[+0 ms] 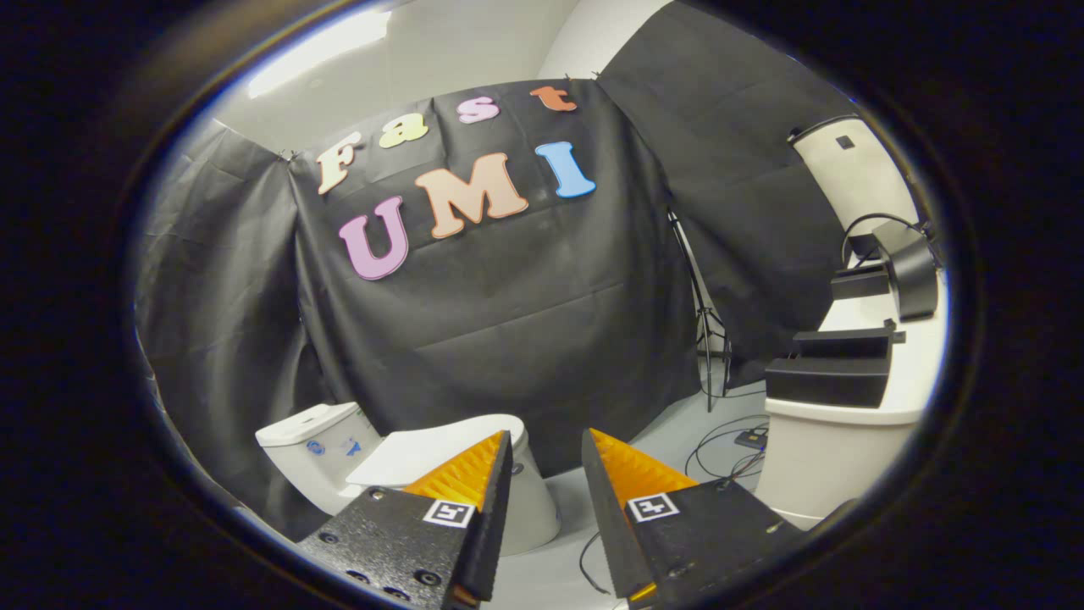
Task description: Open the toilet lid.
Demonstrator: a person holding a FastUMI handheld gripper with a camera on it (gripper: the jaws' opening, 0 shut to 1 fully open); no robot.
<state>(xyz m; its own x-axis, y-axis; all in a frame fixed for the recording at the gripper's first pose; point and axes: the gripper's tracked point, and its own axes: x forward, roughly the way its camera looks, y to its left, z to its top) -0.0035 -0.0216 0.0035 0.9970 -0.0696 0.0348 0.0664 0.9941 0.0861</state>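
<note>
- I count one toilet [517,500], one tank [318,453] and one lid [423,453]; the lid is down flat over the bowl.
- Toilet sits on the floor against the black cloth wall [508,322], beyond and slightly left of my fingers; the left finger [474,474] overlaps the lid in view, contact can't be judged.
- Its long axis runs from the tank on the far left to the bowl front, which points right toward the gap between the fingers.
- Gripper [546,445] is parted, a clear gap between the tips, nothing held.
- Right side: one white counter [847,415] carrying several black boxes [834,381]; I can't see what's in them.
- One tripod [707,339] stands by the cloth, cables [728,445] on the floor.
</note>
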